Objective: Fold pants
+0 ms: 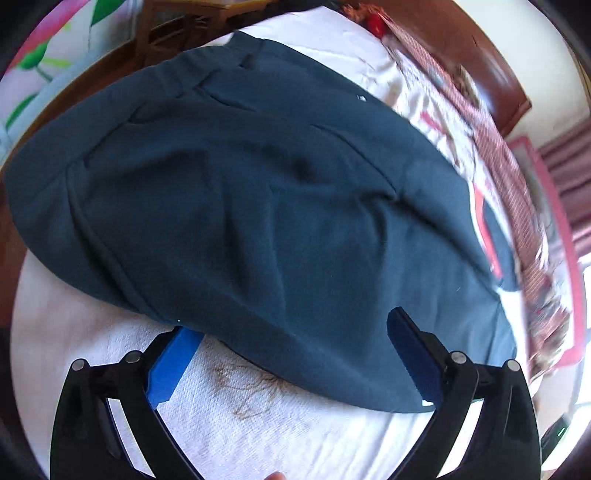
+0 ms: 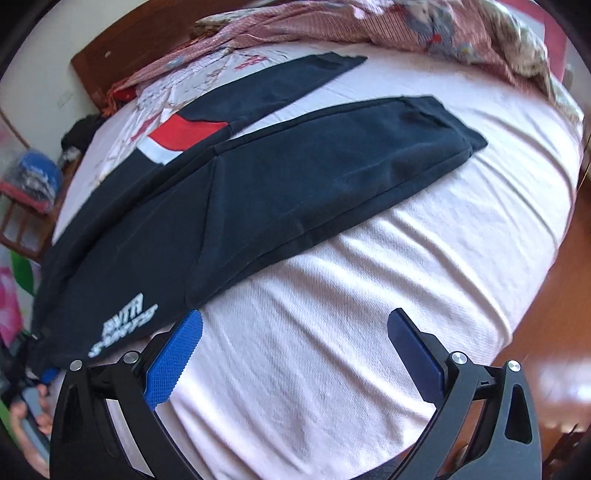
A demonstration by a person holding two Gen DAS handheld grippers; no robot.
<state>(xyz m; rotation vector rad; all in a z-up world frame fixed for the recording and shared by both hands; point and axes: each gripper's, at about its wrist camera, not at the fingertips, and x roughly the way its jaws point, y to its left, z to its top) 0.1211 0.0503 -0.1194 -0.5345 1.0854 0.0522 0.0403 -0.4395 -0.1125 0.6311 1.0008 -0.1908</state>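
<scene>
Dark navy fabric pants (image 2: 295, 177) flat on white bed sheet (image 2: 369, 332), legs splayed for folding. My left gripper (image 1: 295, 354), right gripper (image 2: 295, 350): fingers spread, empty, near hem.

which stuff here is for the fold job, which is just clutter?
For the job:
- navy pants, spread flat on the bed sheet
- left gripper, jaws open
- right gripper, jaws open

Lying about:
- striped blanket, bunched at the far edge
- blue cap beside the bed
- wooden headboard
</scene>
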